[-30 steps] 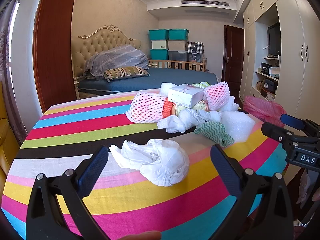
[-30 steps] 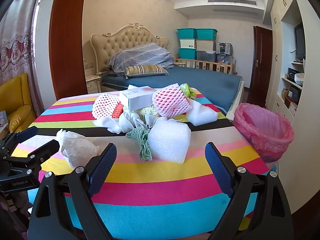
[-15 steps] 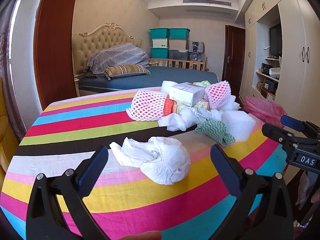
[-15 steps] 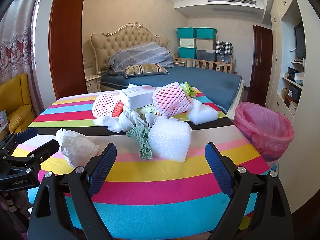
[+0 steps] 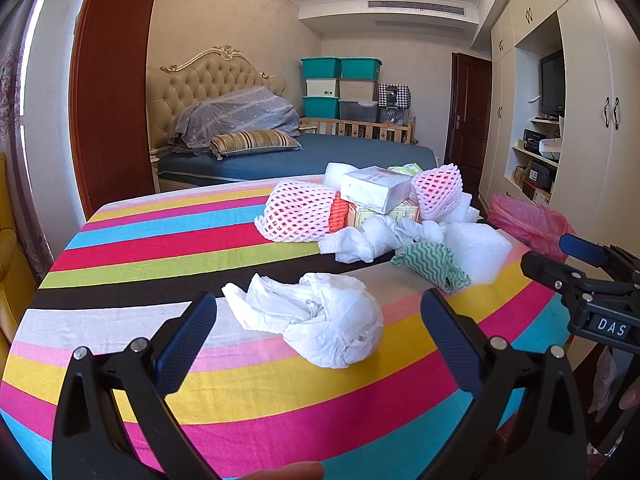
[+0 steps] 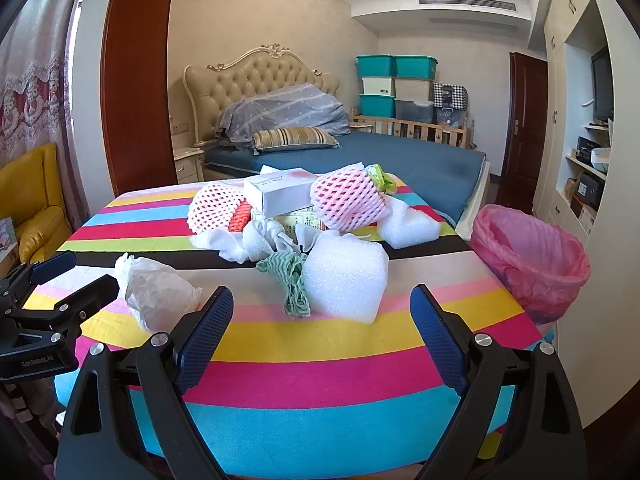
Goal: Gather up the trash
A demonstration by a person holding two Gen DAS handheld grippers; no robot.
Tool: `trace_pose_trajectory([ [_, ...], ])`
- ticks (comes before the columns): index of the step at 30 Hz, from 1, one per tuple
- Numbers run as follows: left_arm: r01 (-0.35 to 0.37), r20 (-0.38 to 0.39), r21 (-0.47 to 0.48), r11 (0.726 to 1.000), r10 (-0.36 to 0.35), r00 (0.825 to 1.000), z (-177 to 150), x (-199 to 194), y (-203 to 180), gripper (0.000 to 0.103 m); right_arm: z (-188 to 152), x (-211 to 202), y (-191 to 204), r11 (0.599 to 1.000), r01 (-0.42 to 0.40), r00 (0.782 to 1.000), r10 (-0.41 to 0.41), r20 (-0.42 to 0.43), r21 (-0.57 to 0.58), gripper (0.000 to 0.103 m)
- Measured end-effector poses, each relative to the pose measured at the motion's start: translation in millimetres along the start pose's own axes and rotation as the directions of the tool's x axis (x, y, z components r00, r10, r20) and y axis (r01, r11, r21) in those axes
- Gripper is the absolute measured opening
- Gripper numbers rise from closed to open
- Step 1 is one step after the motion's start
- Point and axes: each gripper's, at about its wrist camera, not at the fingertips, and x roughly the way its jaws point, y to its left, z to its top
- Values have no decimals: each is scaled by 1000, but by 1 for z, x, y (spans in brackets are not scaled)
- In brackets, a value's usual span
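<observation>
A pile of trash lies on a striped table [image 5: 160, 248]. A crumpled white plastic bag [image 5: 320, 316] lies just ahead of my open, empty left gripper [image 5: 318, 332], between its fingers. My open, empty right gripper [image 6: 322, 324] faces a white foam block [image 6: 346, 276] and a green wavy cloth [image 6: 292, 280]. Behind are pink foam nets [image 6: 344, 196], a white box [image 6: 276, 192], white tissue [image 6: 240, 240]. A bin with a pink liner [image 6: 532, 252] stands at the table's right edge; it also shows in the left wrist view [image 5: 528, 220].
A bed [image 6: 360, 152] stands behind the table. White wardrobes and shelves [image 5: 580, 128] line the right wall. A yellow armchair [image 6: 36, 200] is at the left. Stacked storage boxes [image 6: 392, 84] stand at the far wall.
The left gripper has lifted and pulled back slightly, so the white bag sits a little higher between its fingers. The right gripper has barely moved.
</observation>
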Motion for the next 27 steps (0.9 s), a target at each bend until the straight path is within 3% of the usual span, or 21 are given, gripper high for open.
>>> trace_pose_trajectory([
  [27, 14, 23, 3, 1000, -14, 1000, 1, -5, 0, 99, 0, -4, 1, 1000, 4, 999, -4, 38, 3, 85],
])
